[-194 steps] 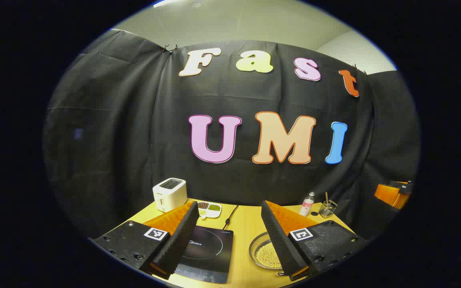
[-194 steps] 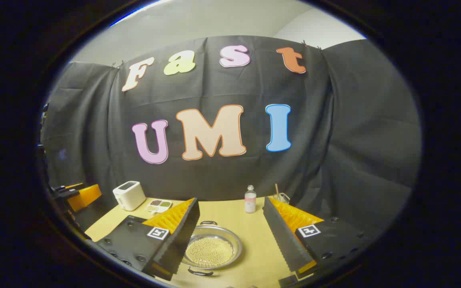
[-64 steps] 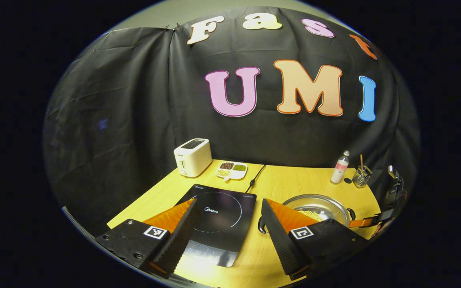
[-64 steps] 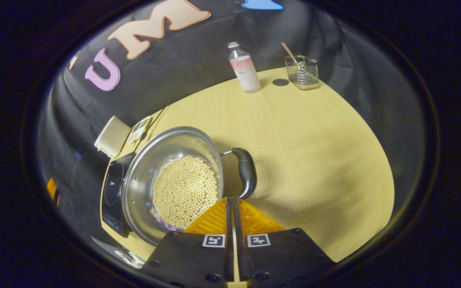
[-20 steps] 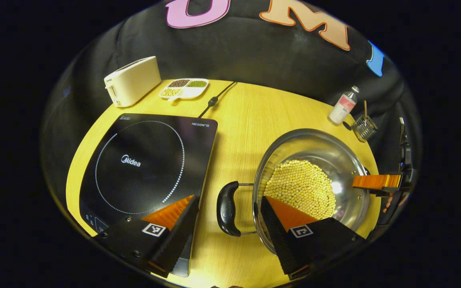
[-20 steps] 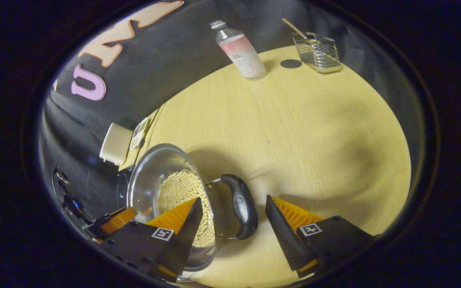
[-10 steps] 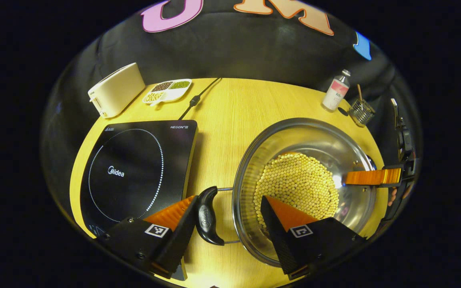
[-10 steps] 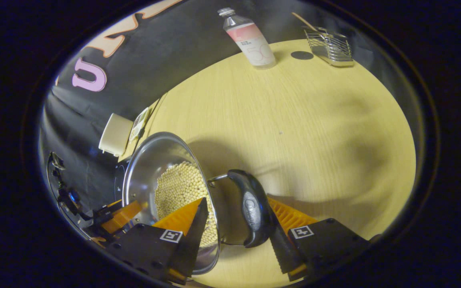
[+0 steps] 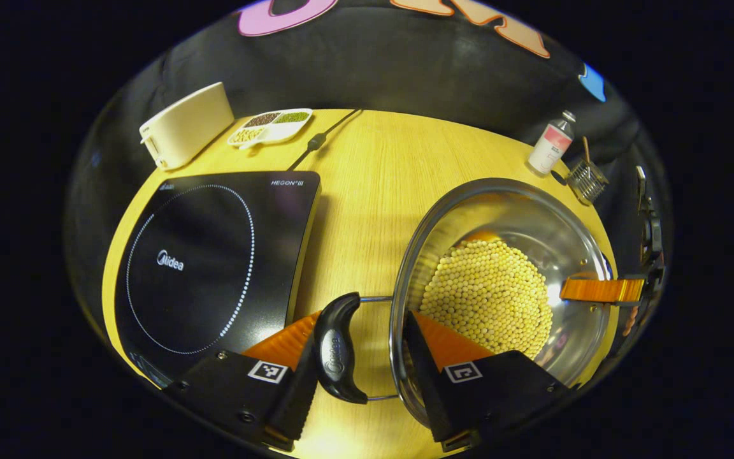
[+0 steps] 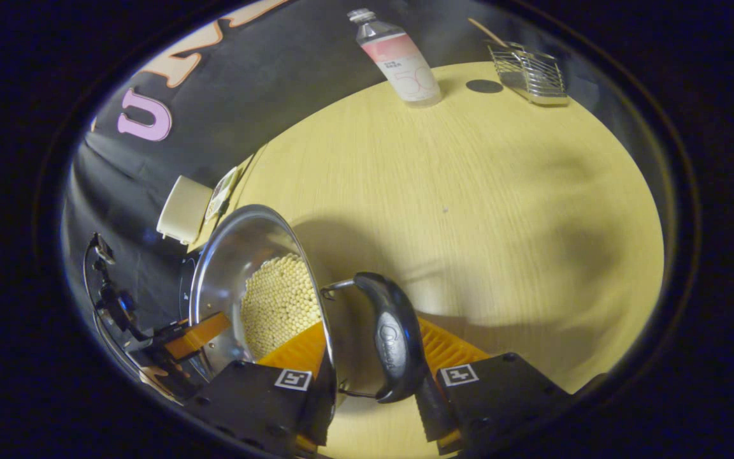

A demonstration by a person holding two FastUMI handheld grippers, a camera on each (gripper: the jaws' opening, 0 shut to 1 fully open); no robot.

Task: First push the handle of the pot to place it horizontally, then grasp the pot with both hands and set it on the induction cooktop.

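Gleaming round steel pot, curved handle, ridged gripper

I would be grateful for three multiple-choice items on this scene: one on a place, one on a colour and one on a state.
1. Where does the pot stand?
A. On the toaster
B. On the table, beside the cooktop
C. In a sink

2. What colour are the beans in the pot?
A. Yellow
B. Red
C. Black

3. How is the left gripper?
A. Shut on a bottle
B. Shut on a spoon
C. Open, astride the pot's handle

Key: B, bare wood lies between the pot and the cooktop; A, the heap is yellow; C, a gap shows beside the handle.
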